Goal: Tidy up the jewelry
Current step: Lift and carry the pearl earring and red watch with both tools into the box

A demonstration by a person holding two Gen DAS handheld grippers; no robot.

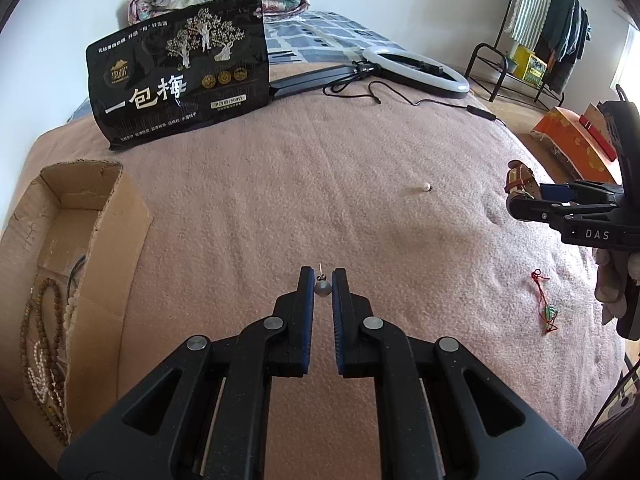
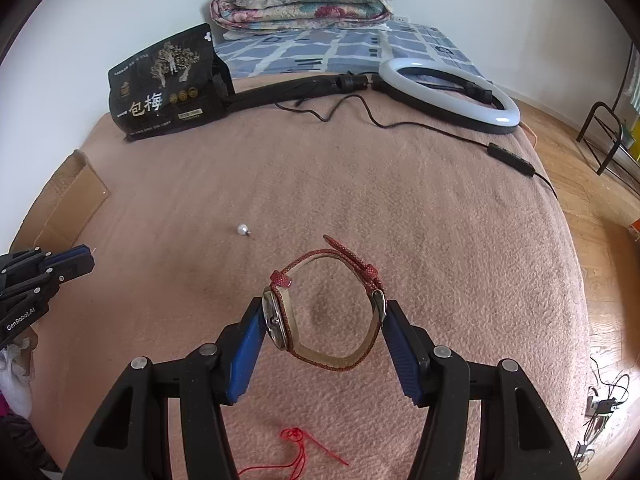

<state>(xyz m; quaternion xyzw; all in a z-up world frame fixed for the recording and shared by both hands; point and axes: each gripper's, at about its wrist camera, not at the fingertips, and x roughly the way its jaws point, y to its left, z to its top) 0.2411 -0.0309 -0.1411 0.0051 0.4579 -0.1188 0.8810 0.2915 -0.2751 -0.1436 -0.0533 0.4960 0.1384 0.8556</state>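
My left gripper (image 1: 322,280) is shut on a grey pearl earring (image 1: 322,288), its post pointing up, held just above the pink blanket (image 1: 280,200). My right gripper (image 2: 324,316) is shut on a red-strapped watch (image 2: 326,304), pressing the watch face on the left and the buckle on the right; the strap loop hangs between the pads. The right gripper also shows in the left wrist view (image 1: 520,200) at the right edge with the watch (image 1: 518,178). A white pearl earring (image 1: 426,188) lies on the blanket, also in the right wrist view (image 2: 242,229). A red cord pendant (image 1: 545,304) lies at the right.
A cardboard box (image 1: 100,216) at the left holds several bead necklaces (image 1: 44,344). A black snack bag (image 1: 180,76) stands at the back. A ring light (image 2: 448,92) with its cable (image 2: 440,130) lies at the back right. A folded quilt (image 2: 304,0) sits behind.
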